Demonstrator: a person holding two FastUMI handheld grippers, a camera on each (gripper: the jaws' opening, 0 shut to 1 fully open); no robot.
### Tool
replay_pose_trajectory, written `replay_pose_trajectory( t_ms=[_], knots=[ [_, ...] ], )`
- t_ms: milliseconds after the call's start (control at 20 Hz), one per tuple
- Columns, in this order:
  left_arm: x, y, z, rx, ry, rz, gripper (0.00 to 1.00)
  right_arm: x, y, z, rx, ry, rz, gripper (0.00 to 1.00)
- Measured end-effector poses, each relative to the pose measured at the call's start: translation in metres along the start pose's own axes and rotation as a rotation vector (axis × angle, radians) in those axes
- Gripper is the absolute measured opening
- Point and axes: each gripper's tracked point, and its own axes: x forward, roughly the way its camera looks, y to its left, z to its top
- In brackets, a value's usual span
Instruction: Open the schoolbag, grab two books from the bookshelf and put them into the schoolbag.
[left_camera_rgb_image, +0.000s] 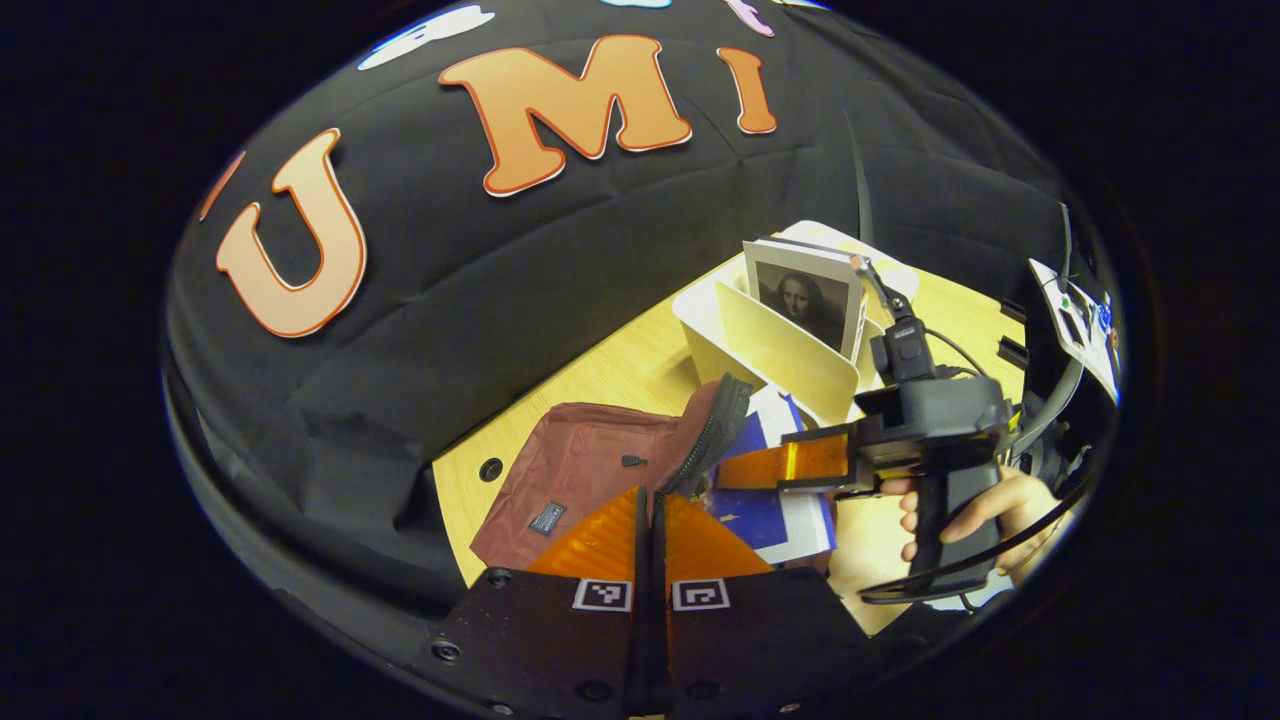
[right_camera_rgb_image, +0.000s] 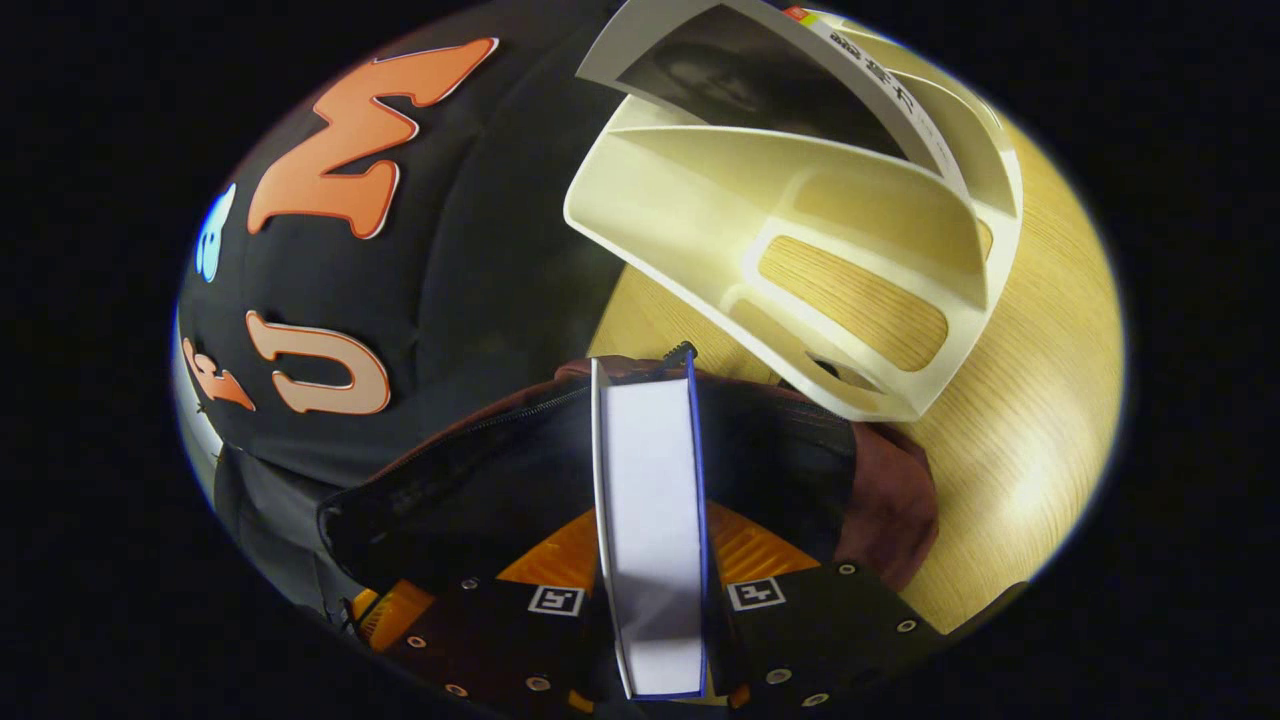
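While the right tool grips a book, schoolbag gaping, bookshelf holding another.

No lettering is legible; the schoolbag tag stays unreadable

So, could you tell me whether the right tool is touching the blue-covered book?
Touching. The right gripper view shows the right tool with a finger pressed on each cover of the blue-covered book, held edge-on over the open schoolbag.

Dim booth, table glare, fisheye-warped edges
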Motion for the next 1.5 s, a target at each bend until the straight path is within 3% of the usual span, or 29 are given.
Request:
replay_pose_trajectory(
  t_ms=[350, 400, 450, 500, 550, 850, 1100, 1300, 1350, 1450, 1500],
  knots=[
    [0.002, 0.008, -0.004, -0.01, 0.012, 0.011, 0.01, 0.01, 0.002, -0.015, -0.008, 0.051, -0.012, 0.42],
    [0.001, 0.01, -0.005, -0.006, 0.013, 0.018, 0.01, 0.014, -0.002, -0.015, -0.008, 0.055, -0.025, 0.65],
    [0.003, 0.009, -0.006, -0.006, 0.014, 0.016, 0.01, 0.01, -0.004, -0.014, -0.004, 0.053, -0.036, 0.56],
    [0.004, 0.007, -0.007, -0.01, 0.015, 0.011, 0.01, 0.01, -0.005, -0.014, -0.005, 0.054, -0.038, 0.83],
    [0.004, 0.006, -0.007, -0.014, 0.011, 0.005, 0.01, 0.007, -0.005, -0.015, -0.01, 0.052, -0.038, 0.94],
    [0.007, 0.018, -0.01, -0.03, 0.012, 0.025, 0.01, -0.019, -0.018, -0.03, -0.078, 0.089, -0.074, 0.98],
    [0.007, 0.02, -0.011, -0.044, 0.004, 0.02, 0.01, -0.066, -0.032, -0.035, -0.105, 0.103, -0.08, 0.98],
    [0.006, 0.019, -0.016, -0.069, -0.003, 0.006, 0.01, -0.117, -0.049, -0.017, -0.126, 0.056, -0.114, 0.97],
    [0.005, 0.019, -0.017, -0.074, -0.005, 0.004, 0.09, -0.13, -0.055, -0.009, -0.141, 0.037, -0.134, 0.97],
    [0.004, 0.016, -0.019, -0.081, -0.007, -0.004, 0.09, -0.157, -0.063, 0.014, -0.178, -0.005, -0.179, 0.97],
    [0.004, 0.014, -0.02, -0.082, -0.007, -0.008, 0.01, -0.17, -0.065, 0.027, -0.203, -0.025, -0.202, 0.97]
  ],
)
